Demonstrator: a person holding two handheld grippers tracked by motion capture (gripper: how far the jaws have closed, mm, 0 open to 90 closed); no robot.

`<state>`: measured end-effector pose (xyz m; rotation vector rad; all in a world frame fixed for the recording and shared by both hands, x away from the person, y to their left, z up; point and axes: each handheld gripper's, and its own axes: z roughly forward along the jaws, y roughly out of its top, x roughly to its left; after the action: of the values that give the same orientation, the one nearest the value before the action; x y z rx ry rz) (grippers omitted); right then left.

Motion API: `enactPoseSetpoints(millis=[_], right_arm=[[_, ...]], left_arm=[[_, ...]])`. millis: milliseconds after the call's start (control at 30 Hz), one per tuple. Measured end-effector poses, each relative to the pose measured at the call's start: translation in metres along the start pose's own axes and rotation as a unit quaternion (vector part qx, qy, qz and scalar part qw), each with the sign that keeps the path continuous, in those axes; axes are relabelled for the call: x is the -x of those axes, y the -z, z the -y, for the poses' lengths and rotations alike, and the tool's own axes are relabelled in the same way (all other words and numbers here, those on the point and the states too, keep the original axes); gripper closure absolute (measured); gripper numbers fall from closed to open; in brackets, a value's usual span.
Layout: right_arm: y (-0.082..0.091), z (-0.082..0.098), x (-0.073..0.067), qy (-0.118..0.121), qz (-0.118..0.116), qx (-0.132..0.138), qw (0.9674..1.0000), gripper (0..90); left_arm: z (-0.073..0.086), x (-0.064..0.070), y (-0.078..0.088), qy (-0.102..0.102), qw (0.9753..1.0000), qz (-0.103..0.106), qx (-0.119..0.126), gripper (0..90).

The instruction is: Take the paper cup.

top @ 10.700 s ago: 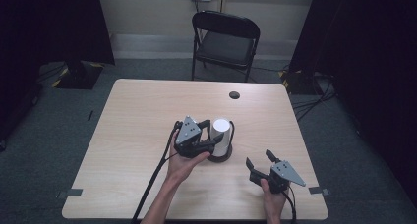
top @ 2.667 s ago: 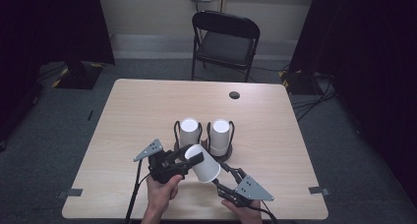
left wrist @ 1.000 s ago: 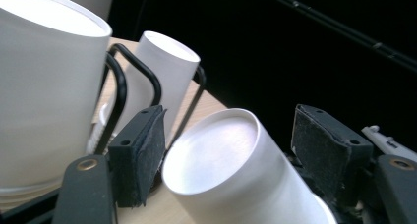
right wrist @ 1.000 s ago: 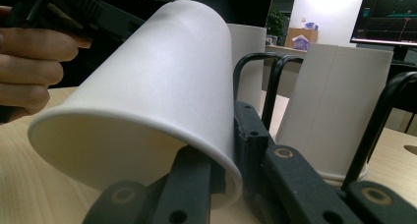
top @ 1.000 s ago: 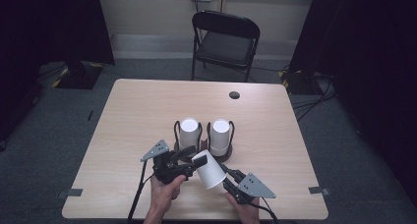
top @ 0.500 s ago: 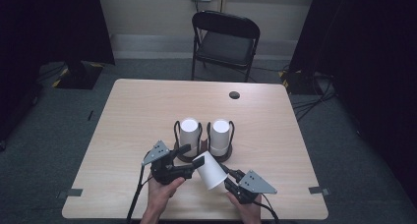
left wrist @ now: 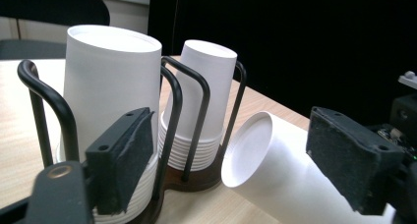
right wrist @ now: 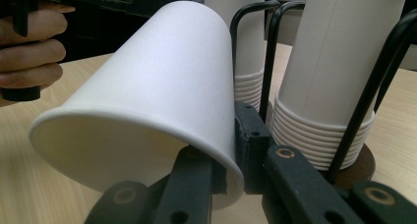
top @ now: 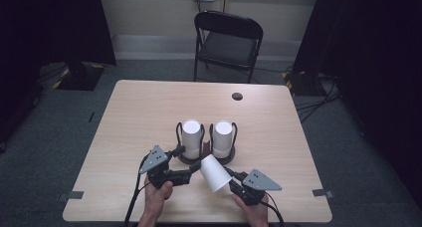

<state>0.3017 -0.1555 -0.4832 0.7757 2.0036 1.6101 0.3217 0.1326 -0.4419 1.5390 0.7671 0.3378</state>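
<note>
A single white paper cup (top: 214,173) lies tilted over the table, base toward the cup stacks. My right gripper (top: 230,183) is shut on its rim; in the right gripper view the cup (right wrist: 162,96) sits pinched at my right gripper (right wrist: 231,155). My left gripper (top: 185,162) stands open. In the left gripper view its pads (left wrist: 120,160) straddle the cup's base (left wrist: 248,148) without touching it. Behind stand two upside-down stacks of white cups, the left stack (top: 191,133) and the right stack (top: 223,136), in a black wire holder (left wrist: 192,177).
The light wooden table (top: 139,112) has free room at the left, right and back. A small dark round disc (top: 237,96) lies near the far edge. A black folding chair (top: 228,43) stands beyond the table. The person's hands (top: 157,199) come in at the front edge.
Over the last second the cup and both grippers have hardly shifted. Ten seconds ago the left gripper was up at the holder and the right gripper held nothing.
</note>
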Motion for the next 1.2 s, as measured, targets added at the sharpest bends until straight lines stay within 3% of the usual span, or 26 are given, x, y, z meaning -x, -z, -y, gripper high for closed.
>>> enactPoseSetpoints(millis=[100, 200, 367, 500, 567, 700, 900, 1000, 1200], right_arm=[[-0.001, -0.002, 0.001, -0.002, -0.001, -0.01, 0.9999, 84.7], [-0.003, -0.004, 0.004, -0.016, -0.005, -0.033, 0.9993, 84.6], [-0.004, -0.005, 0.006, -0.014, -0.011, -0.064, 0.9978, 84.5], [-0.003, -0.005, 0.008, -0.016, -0.013, -0.078, 0.9967, 84.6], [-0.003, -0.006, 0.01, -0.017, -0.016, -0.084, 0.9962, 84.7], [-0.004, -0.01, 0.012, -0.029, -0.028, -0.098, 0.9943, 84.7], [-0.006, -0.019, 0.015, -0.025, -0.042, -0.135, 0.9897, 84.9], [-0.008, -0.023, 0.017, -0.015, -0.055, -0.154, 0.9864, 85.2], [-0.006, -0.03, 0.023, -0.018, -0.058, -0.172, 0.9833, 85.5]], left_arm=[[0.002, -0.001, 0.003, -0.011, 0.9999, 0.01, 0.005, 16.4], [0.004, -0.001, 0.004, -0.03, 0.9995, -0.001, -0.006, 25.5], [0.008, -0.001, 0.004, -0.064, 0.9977, -0.009, -0.021, 22.9], [0.009, -0.001, 0.004, -0.07, 0.9972, -0.003, -0.025, 21.4], [0.009, 0.001, 0.004, -0.083, 0.9958, -0.006, -0.039, 21.1], [0.013, 0.003, 0.006, -0.088, 0.9952, -0.008, -0.043, 20.2], [0.016, 0.003, 0.008, -0.087, 0.9954, 0.005, -0.04, 15.9], [0.015, 0.005, 0.006, -0.096, 0.9942, 0.009, -0.048, 15.9], [0.016, 0.011, 0.002, -0.115, 0.9911, 0.023, -0.062, 15.9]])
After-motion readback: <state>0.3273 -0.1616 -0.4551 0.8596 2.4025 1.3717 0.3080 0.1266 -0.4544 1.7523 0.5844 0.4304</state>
